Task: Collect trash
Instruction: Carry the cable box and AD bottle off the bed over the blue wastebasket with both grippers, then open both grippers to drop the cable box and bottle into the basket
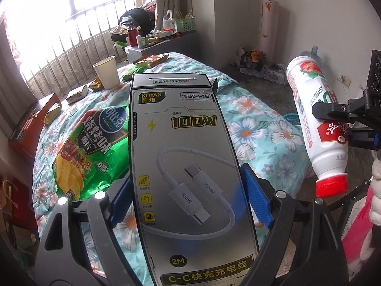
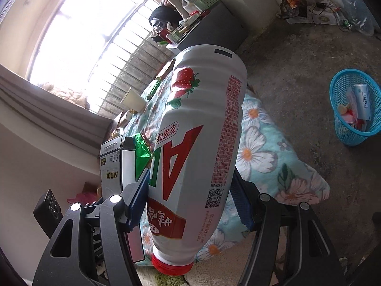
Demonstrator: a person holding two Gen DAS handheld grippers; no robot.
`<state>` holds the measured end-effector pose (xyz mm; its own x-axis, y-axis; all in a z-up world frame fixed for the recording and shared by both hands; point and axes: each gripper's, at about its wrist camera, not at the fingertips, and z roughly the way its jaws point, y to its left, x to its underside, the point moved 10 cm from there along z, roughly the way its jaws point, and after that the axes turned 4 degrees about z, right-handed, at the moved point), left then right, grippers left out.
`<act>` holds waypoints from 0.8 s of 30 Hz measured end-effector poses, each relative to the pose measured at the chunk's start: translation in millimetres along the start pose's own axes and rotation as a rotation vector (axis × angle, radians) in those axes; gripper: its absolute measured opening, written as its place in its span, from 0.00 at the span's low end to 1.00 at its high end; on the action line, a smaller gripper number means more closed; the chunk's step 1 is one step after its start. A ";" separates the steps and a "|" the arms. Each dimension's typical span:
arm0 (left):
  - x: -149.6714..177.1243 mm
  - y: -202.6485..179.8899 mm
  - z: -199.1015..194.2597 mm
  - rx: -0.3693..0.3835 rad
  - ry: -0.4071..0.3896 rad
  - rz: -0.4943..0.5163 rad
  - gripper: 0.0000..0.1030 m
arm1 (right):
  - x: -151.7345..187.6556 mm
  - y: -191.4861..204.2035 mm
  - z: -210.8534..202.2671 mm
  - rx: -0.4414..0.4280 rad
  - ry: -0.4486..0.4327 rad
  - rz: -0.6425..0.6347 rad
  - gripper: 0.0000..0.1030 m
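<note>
Cable box: a grey charging-cable carton [image 1: 190, 166] clamped between the blue pads of the left gripper [image 1: 188, 200], lifted over the near edge of the floral-quilted bed [image 1: 257, 128]; long axis runs away from the camera, open top flap farthest.
Bottle: a white strawberry-drink bottle [image 2: 197, 143] gripped across its body by the right gripper [image 2: 190, 202], red cap toward the camera and down, base tilted up and away, off the bed's right edge.
Hidden: the carton's lower end is cut off by the frame; the bottle covers much of the bed in the right wrist view.
Left view only: green chip bag [image 1: 88, 147] lying flat beside the carton, paper cup [image 1: 107, 71] upright toward the far edge, small wrappers [image 1: 76, 95] near the bed's left edge.
Right view only: blue mesh basket [image 2: 352, 128] on the concrete floor, well apart from the bed, packaging inside, its print too small to read.
</note>
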<state>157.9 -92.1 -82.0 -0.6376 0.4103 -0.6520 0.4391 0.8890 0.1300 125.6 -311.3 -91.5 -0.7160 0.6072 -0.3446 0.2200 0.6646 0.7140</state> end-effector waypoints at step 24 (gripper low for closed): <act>-153.6 -324.9 184.5 0.635 0.290 0.196 0.77 | -108.5 -297.4 -77.0 0.268 -0.317 0.584 0.61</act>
<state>230.0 -481.4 -161.9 -0.6130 0.6660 -0.4250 0.7893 0.5401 -0.2921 86.9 -608.4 -219.5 -0.2141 0.9665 -0.1413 0.6927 0.2523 0.6757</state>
